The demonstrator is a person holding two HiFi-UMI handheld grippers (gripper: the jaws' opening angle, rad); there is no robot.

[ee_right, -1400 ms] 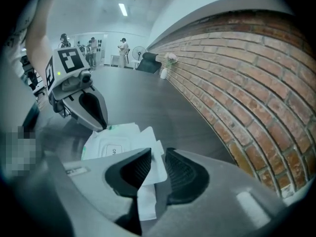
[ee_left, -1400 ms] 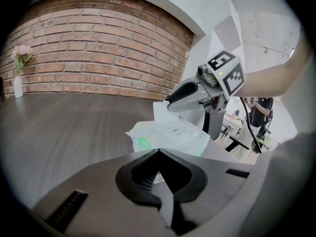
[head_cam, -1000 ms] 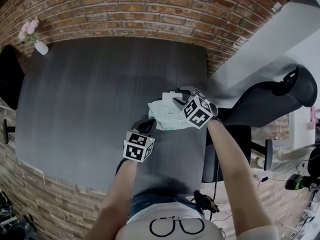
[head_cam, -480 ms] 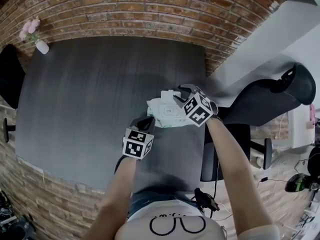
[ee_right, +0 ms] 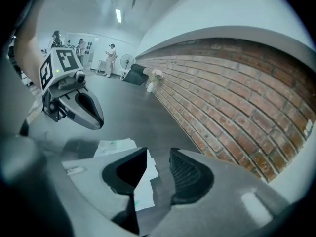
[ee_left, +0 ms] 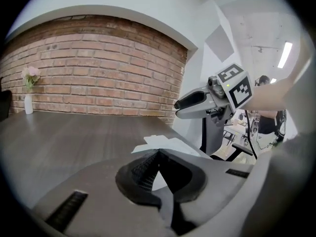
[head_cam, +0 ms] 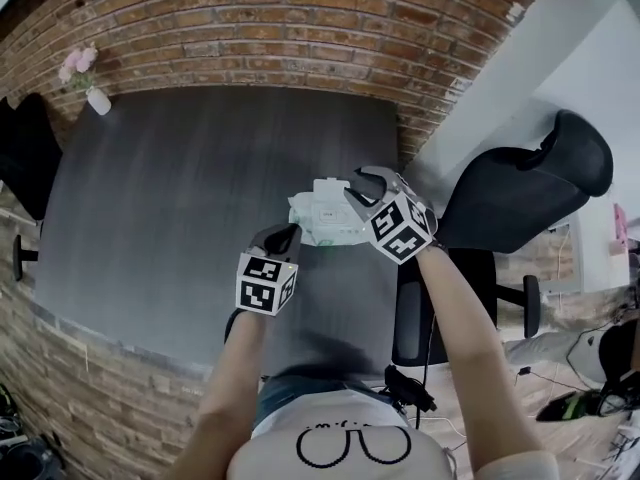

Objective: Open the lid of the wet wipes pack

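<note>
Noted wet wipes pack [head_cam: 320,216] aloft above table [head_cam: 180,188], near edge pinched in closed left gripper [head_cam: 285,236]; right gripper [head_cam: 360,186] parted at far end, clamping nothing. Judged light, soft, slippery film; grip stiff lid tab

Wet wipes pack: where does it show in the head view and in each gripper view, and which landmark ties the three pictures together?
Head view: the wet wipes pack sits just right of centre.
Left gripper view: low centre, its white edge at the tips of the jaws.
Right gripper view: lower left of centre, reaching in between the jaws.
Shared landmark: the flower vase by the brick wall.
</note>
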